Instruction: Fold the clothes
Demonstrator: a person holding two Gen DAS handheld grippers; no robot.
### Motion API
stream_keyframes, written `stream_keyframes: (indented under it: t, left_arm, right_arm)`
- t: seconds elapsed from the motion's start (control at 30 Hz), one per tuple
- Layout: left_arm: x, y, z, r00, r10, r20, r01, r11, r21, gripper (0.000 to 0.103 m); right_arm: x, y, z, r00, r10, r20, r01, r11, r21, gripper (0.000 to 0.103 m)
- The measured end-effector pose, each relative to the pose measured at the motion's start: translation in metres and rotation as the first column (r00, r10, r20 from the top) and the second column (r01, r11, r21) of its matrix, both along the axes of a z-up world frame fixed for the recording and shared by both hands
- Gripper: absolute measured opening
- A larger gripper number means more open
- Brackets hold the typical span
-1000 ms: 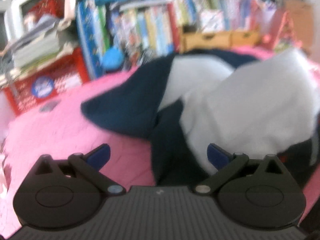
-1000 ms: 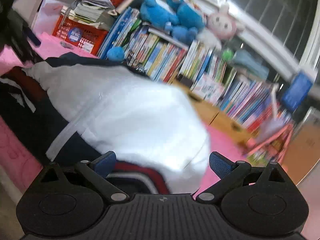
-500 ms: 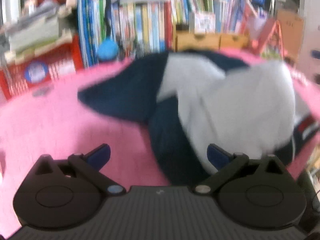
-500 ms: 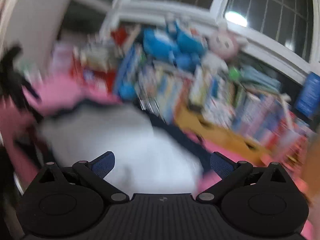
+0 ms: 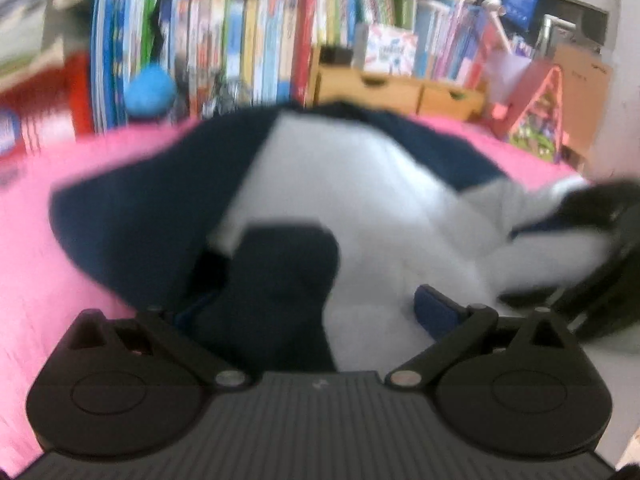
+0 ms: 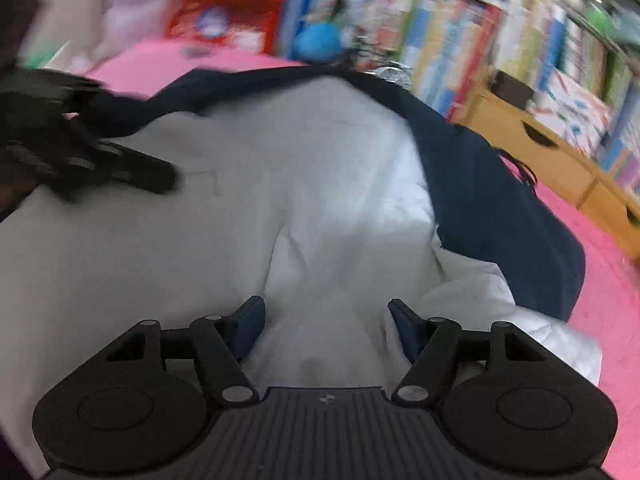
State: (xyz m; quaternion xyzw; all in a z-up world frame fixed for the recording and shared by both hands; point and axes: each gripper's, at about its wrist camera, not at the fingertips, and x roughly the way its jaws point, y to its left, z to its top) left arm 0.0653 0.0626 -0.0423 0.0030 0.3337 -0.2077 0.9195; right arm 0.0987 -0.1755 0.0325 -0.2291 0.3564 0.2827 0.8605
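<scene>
A navy and white jacket [image 5: 360, 200] lies crumpled on the pink bed cover [image 5: 60, 240], white lining up. My left gripper [image 5: 312, 312] stands open over it, with a navy fold between its fingers that hides most of the left pad. In the right wrist view the white lining [image 6: 240, 200] fills the middle, with a navy panel [image 6: 500, 208] at the right. My right gripper [image 6: 326, 328] is closing, and a raised ridge of white cloth sits between its pads without being visibly pinched. The left gripper [image 6: 80, 152] shows as a black blur at the left of that view, over the lining's edge.
Shelves of upright books [image 5: 260, 48] and a wooden drawer box [image 5: 400, 88] line the far edge of the bed. A blue plush ball [image 5: 150, 90] and a red basket [image 6: 224, 20] sit to the left. Bare pink cover [image 6: 608, 320] shows at the right.
Both grippers came down closer onto the jacket. The right gripper swung down from the shelves and window to the white lining, and its jaws narrowed. A navy fold now lies between the left fingers.
</scene>
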Motion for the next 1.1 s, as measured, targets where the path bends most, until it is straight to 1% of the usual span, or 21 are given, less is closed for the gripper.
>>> stream_keyframes:
  t: [0.07,0.1,0.13,0.17,0.23,0.3,0.37,0.43,0.5,0.53,0.57,0.63,0.7,0.77,0.83,0.87,0.9,0.97,1.03,1.07,1.1]
  left_arm:
    - [-0.006,0.001,-0.008,1.0,0.006,0.022,-0.006,1.0,0.0,0.103]
    - [-0.007,0.001,-0.008,1.0,0.007,0.023,-0.007,1.0,0.007,0.103]
    - [-0.007,-0.001,-0.008,1.0,0.007,0.022,-0.008,1.0,0.018,0.103]
    - [-0.006,-0.003,-0.008,1.0,0.006,0.023,-0.007,0.999,0.032,0.103]
    - [-0.006,-0.007,-0.008,1.0,0.006,0.027,-0.008,0.998,0.065,0.103]
    - [-0.006,-0.008,-0.009,1.0,0.006,0.029,-0.009,0.997,0.077,0.103]
    - [-0.006,-0.008,-0.009,1.0,0.008,0.029,-0.01,0.997,0.08,0.103]
    - [-0.006,-0.008,-0.009,1.0,0.009,0.029,-0.011,0.997,0.081,0.103]
    - [-0.006,-0.008,-0.01,1.0,0.009,0.028,-0.011,0.997,0.082,0.103]
    - [-0.006,-0.008,-0.01,1.0,0.009,0.029,-0.011,0.996,0.083,0.103]
    - [-0.006,-0.008,-0.01,1.0,0.008,0.029,-0.011,0.996,0.084,0.103]
    - [-0.007,-0.008,-0.01,1.0,0.008,0.029,-0.011,0.996,0.086,0.103]
    - [-0.007,-0.008,-0.01,1.0,0.008,0.03,-0.011,0.996,0.089,0.103]
    - [-0.006,-0.009,-0.01,0.999,0.008,0.031,-0.011,0.996,0.092,0.103]
    - [-0.007,-0.009,-0.01,0.999,0.008,0.031,-0.011,0.996,0.092,0.103]
    - [-0.007,-0.009,-0.01,0.999,0.008,0.031,-0.011,0.996,0.092,0.103]
    - [-0.007,-0.009,-0.01,0.999,0.008,0.031,-0.011,0.996,0.093,0.103]
    - [-0.007,-0.009,-0.01,0.999,0.009,0.031,-0.011,0.996,0.093,0.103]
    - [-0.007,-0.01,-0.01,0.999,0.009,0.031,-0.012,0.996,0.094,0.103]
    - [-0.007,-0.01,-0.01,0.999,0.009,0.031,-0.012,0.996,0.094,0.103]
    - [-0.007,-0.01,-0.009,0.999,0.009,0.031,-0.012,0.996,0.093,0.103]
  right_arm:
    - [0.006,-0.006,0.027,1.0,-0.025,0.001,0.025,0.998,0.066,0.07]
    - [0.014,-0.006,0.042,0.999,-0.046,0.025,0.043,0.992,0.115,0.079]
    - [0.025,-0.001,0.054,0.995,-0.068,0.068,0.058,0.988,0.141,0.088]
    - [0.039,0.009,0.061,0.989,-0.089,0.121,0.071,0.987,0.147,0.089]
    - [0.076,0.035,0.063,0.976,-0.109,0.19,0.084,0.987,0.134,0.089]
    - [0.118,0.071,0.047,0.977,-0.117,0.178,0.1,0.99,0.104,0.088]
    - [0.156,0.099,0.023,0.981,-0.13,0.143,0.125,0.991,0.043,0.071]
    - [0.182,0.105,0.005,0.978,-0.18,0.103,0.18,0.984,0.017,0.036]
    - [0.183,0.084,0.012,0.972,-0.223,0.078,0.216,0.972,0.089,0.024]
    - [0.183,0.073,0.015,0.968,-0.243,0.064,0.234,0.964,0.124,0.023]
    - [0.181,0.059,0.02,0.96,-0.272,0.073,0.259,0.954,0.148,0.007]
    - [0.169,0.022,0.036,0.92,-0.356,0.166,0.33,0.93,0.163,0.007]
    - [0.161,-0.022,0.054,0.875,-0.445,0.189,0.414,0.892,0.184,0.006]
    - [0.155,-0.053,0.06,0.828,-0.505,0.244,0.482,0.863,0.152,0.007]
    - [0.149,-0.064,0.059,0.81,-0.515,0.282,0.498,0.857,0.133,0.007]
    - [0.148,-0.065,0.058,0.811,-0.514,0.28,0.495,0.857,0.143,0.007]
    - [0.148,-0.063,0.056,0.821,-0.508,0.262,0.482,0.861,0.159,0.012]
    - [0.151,-0.046,0.051,0.852,-0.463,0.245,0.435,0.886,0.162,0.018]
    - [0.156,-0.022,0.04,0.873,-0.408,0.268,0.395,0.913,0.105,0.043]
    - [0.16,-0.012,0.032,0.875,-0.394,0.283,0.391,0.918,0.069,0.046]
    - [0.166,-0.003,0.024,0.874,-0.388,0.291,0.396,0.918,0.036,0.036]
